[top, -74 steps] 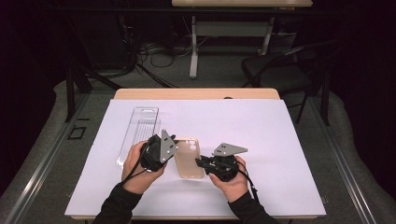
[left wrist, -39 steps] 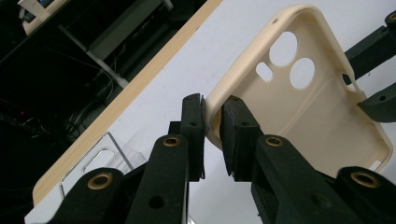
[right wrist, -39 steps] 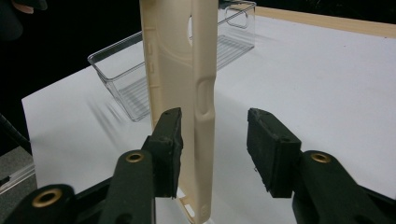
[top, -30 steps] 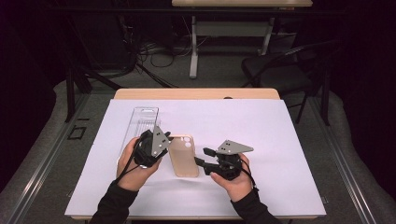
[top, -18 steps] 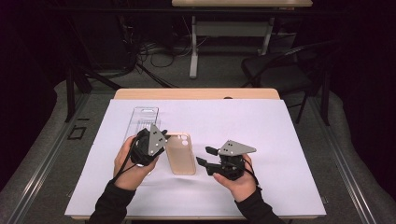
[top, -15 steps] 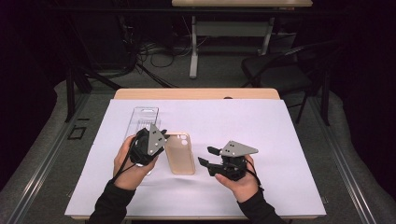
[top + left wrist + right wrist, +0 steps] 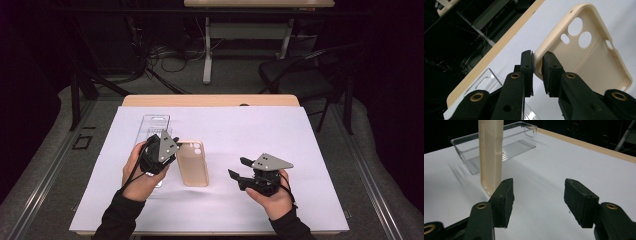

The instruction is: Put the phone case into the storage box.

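A beige phone case (image 7: pixel 192 162) lies lengthwise over the white mat (image 7: pixel 260 130), its hollow side up and its camera holes at the far end. My left gripper (image 7: pixel 174 148) is shut on the case's rim near that far corner; in the left gripper view both pads pinch the case (image 7: pixel 586 57) wall, with my left gripper (image 7: pixel 537 62) coming from its side. My right gripper (image 7: pixel 239 168) stands to the right of the case, apart from it. Its jaws have just been opening and nothing is between them. In the right gripper view the case (image 7: pixel 491 152) shows edge-on beyond the left jaw of my right gripper (image 7: pixel 537 192).
A clear plastic tray (image 7: pixel 156 122) sits on the mat behind my left hand, seen too as the tray (image 7: pixel 506 147) and the tray (image 7: pixel 484 80). The wooden table edge (image 7: pixel 210 100) runs along the back. A chair (image 7: pixel 300 75) and cables are on the floor beyond.
My right gripper has let go of the case, opened its jaws and drawn away to the right. My left gripper has kept its hold on the case and stayed in place.
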Available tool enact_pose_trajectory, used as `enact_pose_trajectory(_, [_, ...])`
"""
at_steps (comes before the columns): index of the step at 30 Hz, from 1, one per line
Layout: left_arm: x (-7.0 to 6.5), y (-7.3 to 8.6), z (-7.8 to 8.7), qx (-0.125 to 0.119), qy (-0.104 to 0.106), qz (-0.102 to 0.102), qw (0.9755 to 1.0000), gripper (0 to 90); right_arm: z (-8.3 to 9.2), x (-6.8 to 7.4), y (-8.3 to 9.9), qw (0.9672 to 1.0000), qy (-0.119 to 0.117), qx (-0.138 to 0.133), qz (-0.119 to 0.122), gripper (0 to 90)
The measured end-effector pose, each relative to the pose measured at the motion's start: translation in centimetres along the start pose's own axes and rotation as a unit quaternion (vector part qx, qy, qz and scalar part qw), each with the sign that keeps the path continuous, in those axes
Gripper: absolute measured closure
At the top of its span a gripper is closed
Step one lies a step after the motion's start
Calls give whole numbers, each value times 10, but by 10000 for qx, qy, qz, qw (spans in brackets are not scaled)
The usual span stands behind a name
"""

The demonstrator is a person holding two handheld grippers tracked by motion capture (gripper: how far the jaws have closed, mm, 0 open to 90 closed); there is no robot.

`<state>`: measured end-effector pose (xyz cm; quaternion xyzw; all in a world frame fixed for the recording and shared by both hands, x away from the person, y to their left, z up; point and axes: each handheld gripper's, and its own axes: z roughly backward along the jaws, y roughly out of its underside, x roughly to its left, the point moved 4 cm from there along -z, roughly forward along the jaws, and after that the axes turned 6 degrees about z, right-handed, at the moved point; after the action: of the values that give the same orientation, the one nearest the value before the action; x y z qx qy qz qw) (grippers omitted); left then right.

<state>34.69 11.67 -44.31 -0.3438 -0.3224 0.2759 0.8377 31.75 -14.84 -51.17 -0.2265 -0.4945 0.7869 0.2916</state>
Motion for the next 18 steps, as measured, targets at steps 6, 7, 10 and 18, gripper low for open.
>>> enact_pose_trajectory(6, [5,-2,-8,130,60,-47,9999,798,8,-8,7,9999,119,64,-37,396])
enact_pose_trajectory(7, [6,-2,-10,142,58,-60,9999,798,9,-9,8,9999,139,45,-26,396])
enact_pose_trajectory(10, [9,-2,-14,221,67,-117,9997,798,11,-12,11,9998,178,72,-65,393])
enact_pose_trajectory(18, [15,-6,-19,126,49,-301,9995,797,11,-13,15,9995,250,189,79,368])
